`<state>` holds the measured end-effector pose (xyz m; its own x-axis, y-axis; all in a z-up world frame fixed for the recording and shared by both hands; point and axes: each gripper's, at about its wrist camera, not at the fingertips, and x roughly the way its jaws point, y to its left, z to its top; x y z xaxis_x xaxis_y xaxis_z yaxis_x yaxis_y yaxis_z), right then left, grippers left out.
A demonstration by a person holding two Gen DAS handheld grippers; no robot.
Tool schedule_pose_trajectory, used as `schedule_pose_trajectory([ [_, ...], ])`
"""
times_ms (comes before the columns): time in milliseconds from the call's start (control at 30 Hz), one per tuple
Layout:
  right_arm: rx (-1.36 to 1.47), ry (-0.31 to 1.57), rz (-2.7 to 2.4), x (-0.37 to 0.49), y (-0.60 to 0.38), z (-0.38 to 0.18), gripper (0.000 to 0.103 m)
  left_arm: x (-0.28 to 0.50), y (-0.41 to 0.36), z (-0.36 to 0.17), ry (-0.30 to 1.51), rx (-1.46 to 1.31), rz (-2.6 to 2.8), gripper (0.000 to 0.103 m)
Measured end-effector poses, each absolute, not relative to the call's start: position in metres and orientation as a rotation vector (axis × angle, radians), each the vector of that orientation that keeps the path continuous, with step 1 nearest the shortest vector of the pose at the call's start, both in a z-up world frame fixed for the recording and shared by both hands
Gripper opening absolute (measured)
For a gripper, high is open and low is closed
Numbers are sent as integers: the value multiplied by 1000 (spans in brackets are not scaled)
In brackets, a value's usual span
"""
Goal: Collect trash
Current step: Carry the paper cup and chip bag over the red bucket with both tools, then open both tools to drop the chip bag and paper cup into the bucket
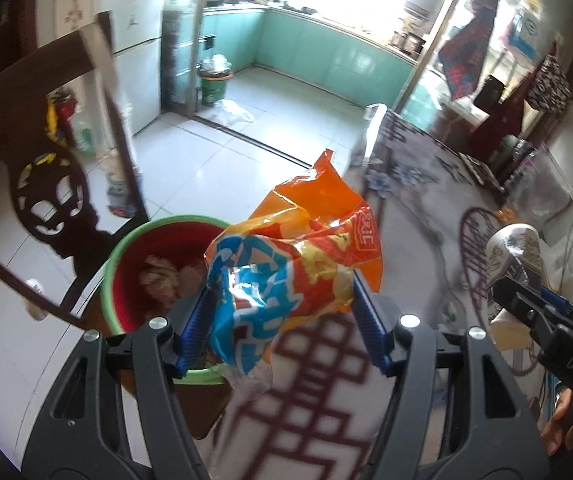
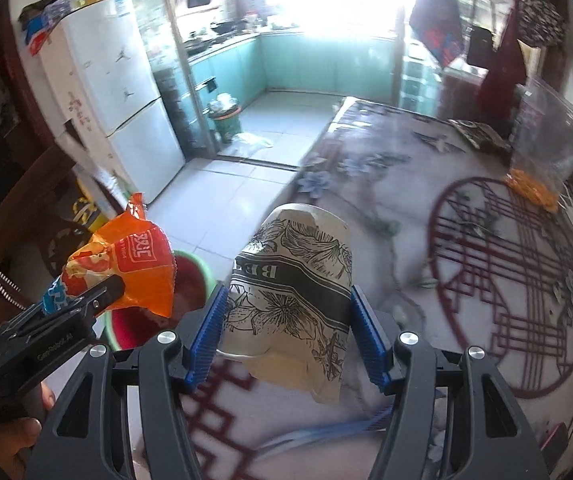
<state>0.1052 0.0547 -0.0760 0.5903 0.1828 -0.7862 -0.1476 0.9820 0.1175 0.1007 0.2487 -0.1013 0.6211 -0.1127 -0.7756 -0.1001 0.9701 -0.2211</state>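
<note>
My left gripper is shut on a crumpled orange and blue snack bag, held in the air by the table's edge. Just below and left of it stands a red bin with a green rim holding some trash. The same bag shows in the right wrist view, above the bin. My right gripper is shut on a paper cup with black flower print, tipped with its bottom away from the camera. That cup appears at the right of the left wrist view.
The table wears a flowered cloth with dark red line patterns. A carved wooden chair stands left of the bin. A clear plastic bag with orange contents sits at the table's far right. A white fridge and a kitchen bin stand beyond.
</note>
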Motion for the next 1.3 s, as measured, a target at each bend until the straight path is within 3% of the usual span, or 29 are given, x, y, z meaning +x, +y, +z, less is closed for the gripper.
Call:
schedule_pose_trajectory([
  [567,-35,1035,454,121,166,-122,59,71,350,-153,1017,-363,247,63],
  [967,-21,1060,542,151,199,-137,60,89,371,-171,1056,-440,303,64],
  [1133,-15,1046,556,153,202,-134,62,95,371,-173,1064,-452,303,70],
  [1300,-6,1023,539,153,194,-127,72,99,370,-172,1050,-449,300,79],
])
